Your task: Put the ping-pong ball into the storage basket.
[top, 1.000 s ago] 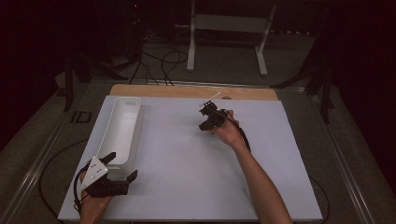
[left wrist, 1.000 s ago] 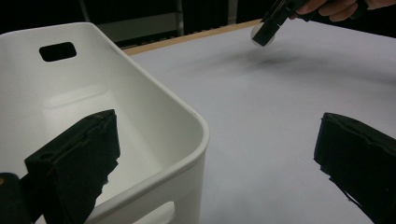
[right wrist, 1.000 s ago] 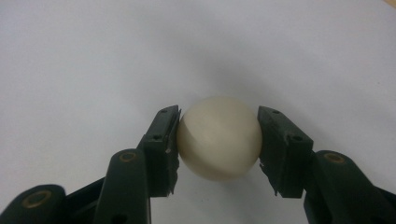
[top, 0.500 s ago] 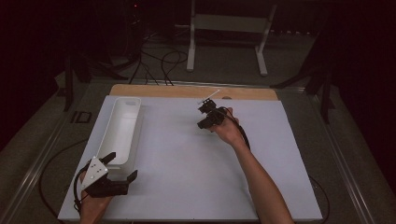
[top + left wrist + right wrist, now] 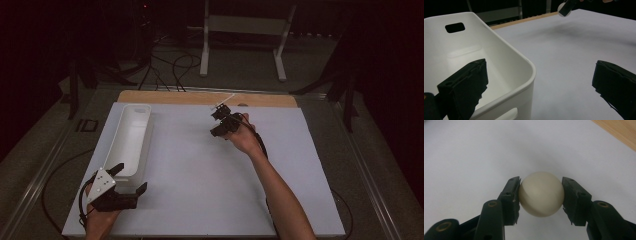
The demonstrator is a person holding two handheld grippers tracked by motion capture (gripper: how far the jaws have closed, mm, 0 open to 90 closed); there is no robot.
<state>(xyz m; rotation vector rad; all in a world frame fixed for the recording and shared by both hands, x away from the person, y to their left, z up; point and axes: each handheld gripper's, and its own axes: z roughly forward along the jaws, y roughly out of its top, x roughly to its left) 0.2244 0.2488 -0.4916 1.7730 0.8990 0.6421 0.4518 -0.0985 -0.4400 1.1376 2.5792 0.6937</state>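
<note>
1. Jaws of the right gripper (image 5: 541, 195) are clenched on a cream-white ball (image 5: 541, 194), one black pad pressing each side at about its widest part. The ball sits squarely between them, with the white table top (image 5: 474, 150) showing beyond it.

2. From the high view, that right gripper (image 5: 223, 120) is held over the far middle of the table, close to the wooden strip (image 5: 165, 97) along the back edge. From the left gripper view the ball (image 5: 564, 9) looks lifted clear of the surface.

3. Across the table, the left gripper (image 5: 120, 186) rests at the near left corner with its jaws spread wide and nothing between them. It sits just at the near end of the white bin (image 5: 131, 140).

4. What the coming move likely turns on: the bin lies to the left of the held ball and nearer the person, well apart from it. Its long axis runs from the near edge toward the far edge, so a carry leftward would meet its long side wall.

5. Although the left hand is by far the nearer to the bin, the ball is in the right, so the right arm would have to cross the open white surface to reach the rim (image 5: 524, 62).
</note>
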